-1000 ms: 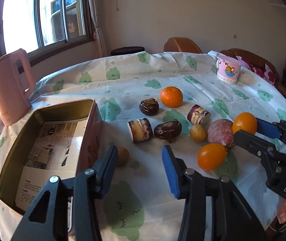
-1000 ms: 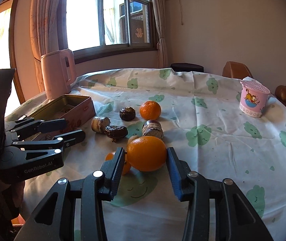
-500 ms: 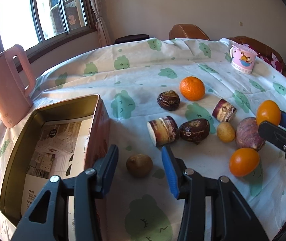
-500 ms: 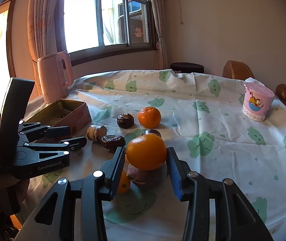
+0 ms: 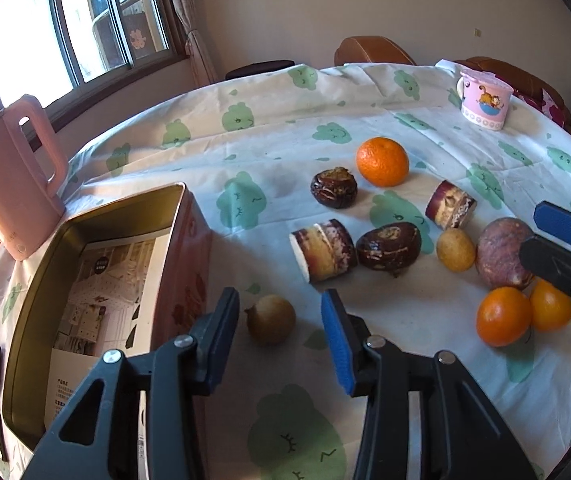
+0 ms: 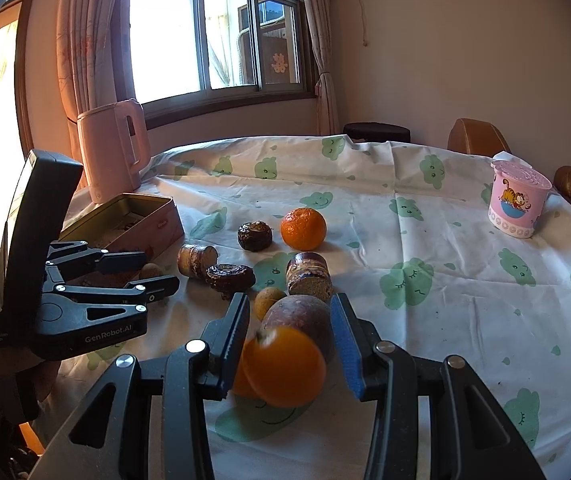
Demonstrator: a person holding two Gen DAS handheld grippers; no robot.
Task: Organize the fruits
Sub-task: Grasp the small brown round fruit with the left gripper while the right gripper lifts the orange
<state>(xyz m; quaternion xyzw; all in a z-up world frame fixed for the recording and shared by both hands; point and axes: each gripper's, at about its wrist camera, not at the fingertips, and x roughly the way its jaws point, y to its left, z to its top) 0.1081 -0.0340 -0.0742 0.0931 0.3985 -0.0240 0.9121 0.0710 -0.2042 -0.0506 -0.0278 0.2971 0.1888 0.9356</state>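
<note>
Just ahead: small brown fruit between closing left tool pads, untouched.

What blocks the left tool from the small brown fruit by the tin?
Probably nothing, so yes. The small brown fruit lies between the closing jaws of the left tool, pads not yet touching. The tin stands close beside it but apart.

White tablecloth, green cloud print

We are seeing bright sun coming in through the window, washing its glass white. Shadows are falling away from it. Edges are bending. One orange is looking blurry.
</note>
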